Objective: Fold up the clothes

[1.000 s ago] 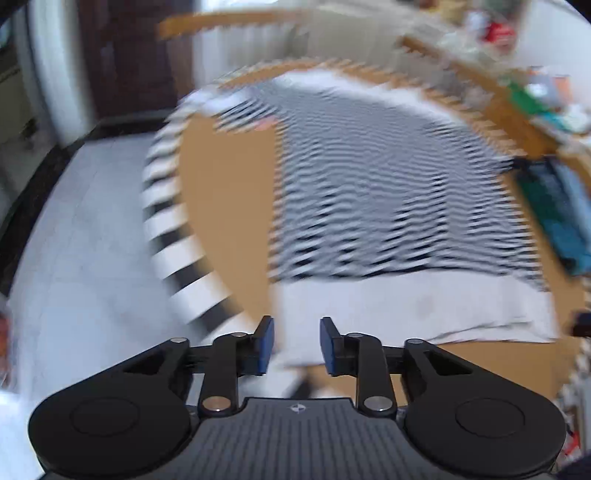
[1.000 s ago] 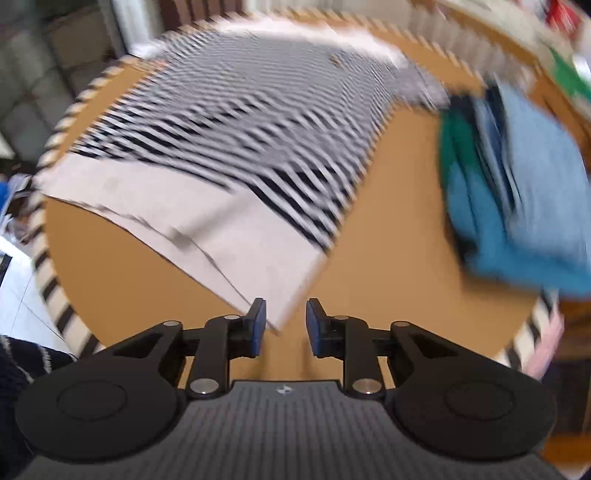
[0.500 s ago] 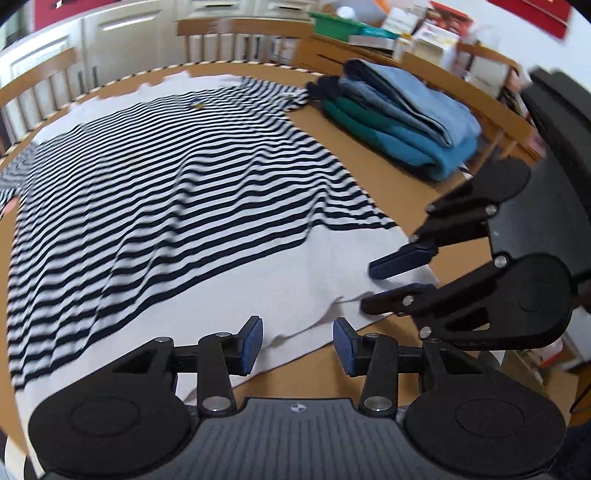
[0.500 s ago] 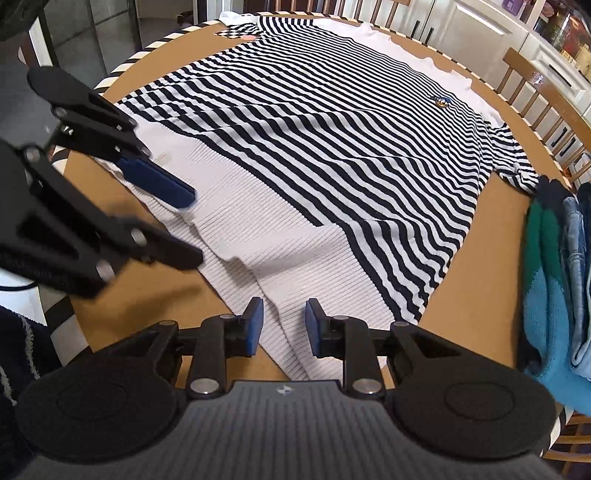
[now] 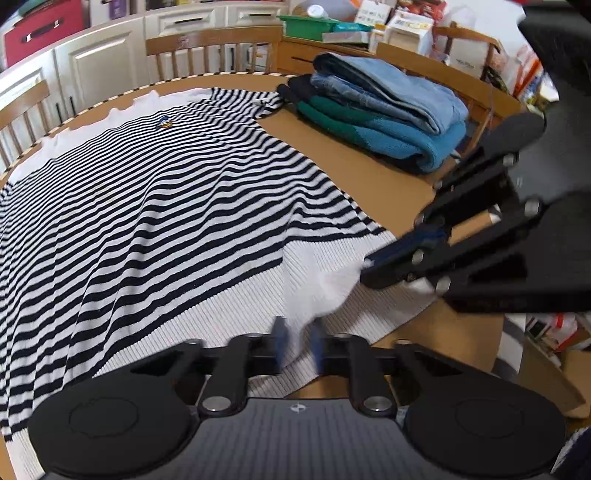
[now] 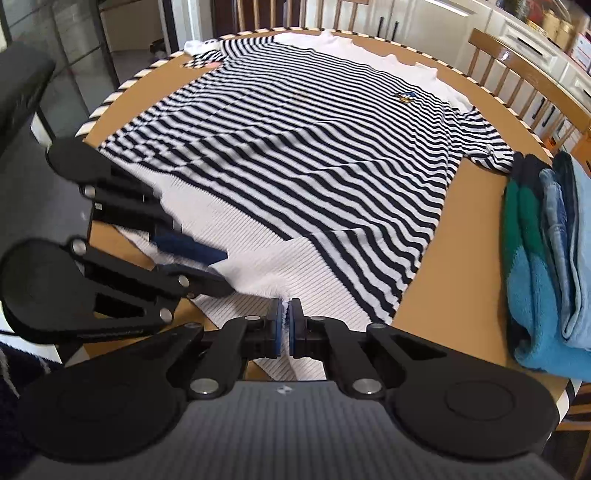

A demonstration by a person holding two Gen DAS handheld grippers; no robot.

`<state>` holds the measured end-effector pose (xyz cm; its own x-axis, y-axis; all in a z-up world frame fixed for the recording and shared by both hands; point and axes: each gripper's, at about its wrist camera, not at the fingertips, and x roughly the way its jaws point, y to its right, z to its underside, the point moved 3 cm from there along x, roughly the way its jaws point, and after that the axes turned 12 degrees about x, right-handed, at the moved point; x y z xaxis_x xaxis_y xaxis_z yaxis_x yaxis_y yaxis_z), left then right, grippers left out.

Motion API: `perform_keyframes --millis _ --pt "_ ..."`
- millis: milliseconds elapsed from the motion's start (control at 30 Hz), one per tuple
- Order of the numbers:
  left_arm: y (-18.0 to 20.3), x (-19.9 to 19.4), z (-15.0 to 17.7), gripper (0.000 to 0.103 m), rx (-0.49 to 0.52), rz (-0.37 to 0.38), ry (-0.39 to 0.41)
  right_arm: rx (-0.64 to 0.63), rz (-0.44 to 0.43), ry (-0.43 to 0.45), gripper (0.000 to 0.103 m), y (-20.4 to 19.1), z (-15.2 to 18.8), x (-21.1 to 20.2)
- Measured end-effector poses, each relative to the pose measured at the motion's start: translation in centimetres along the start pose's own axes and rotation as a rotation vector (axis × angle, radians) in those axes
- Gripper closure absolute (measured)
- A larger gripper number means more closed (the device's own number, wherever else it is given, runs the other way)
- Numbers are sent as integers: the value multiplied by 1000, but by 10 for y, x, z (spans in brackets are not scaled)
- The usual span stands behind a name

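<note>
- Lying unfolded across the round table [image 5: 388, 184]: striped shirt [image 6: 295, 147].
- Sitting folded beside the shirt: clothes stack [image 5: 380, 110].
- Pinching its white hem [image 6: 258, 269]: right gripper [image 6: 283, 325], closed; left gripper [image 5: 297, 345], narrowly parted around cloth.

Left gripper [image 5: 297, 341]: its 2 blue pads are motion-blurred in the left wrist view; white hem cloth lies between them, but whether they press on it cannot be told. The right wrist view shows this gripper's pads apart at the tips, seemingly straddling the hem.

Striped shirt [image 6: 295, 147]: the left sleeve is cut off by the left wrist frame edge. The chest emblem [image 6: 405, 96] is too small to identify. The near hem corner is hidden behind the right gripper [image 6: 283, 325].

Folded clothes stack [image 6: 546, 258]: cut off at the right edge of the right wrist view.

Clutter [image 5: 388, 22] behind the table [image 5: 388, 177]: labels unreadable.
</note>
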<state>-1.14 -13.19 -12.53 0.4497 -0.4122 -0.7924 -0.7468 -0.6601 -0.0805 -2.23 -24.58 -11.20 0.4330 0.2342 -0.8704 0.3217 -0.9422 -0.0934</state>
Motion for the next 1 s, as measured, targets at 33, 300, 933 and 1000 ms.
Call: perform_keyframes --millis 33,300,933,1000 --pt "1 -1 0 97 7 3 -3 5 -2 2 99 1 -1 -2" --pt "5 -9 1 102 64 27 -24 -30 -49 -30 100 4 4 -17" --pt "8 -8 4 98 63 15 -57 -95 -3 -24 78 1 20 -3" --pt "10 -6 1 93 69 8 -53 -134 -15 -39 78 -5 21 8"
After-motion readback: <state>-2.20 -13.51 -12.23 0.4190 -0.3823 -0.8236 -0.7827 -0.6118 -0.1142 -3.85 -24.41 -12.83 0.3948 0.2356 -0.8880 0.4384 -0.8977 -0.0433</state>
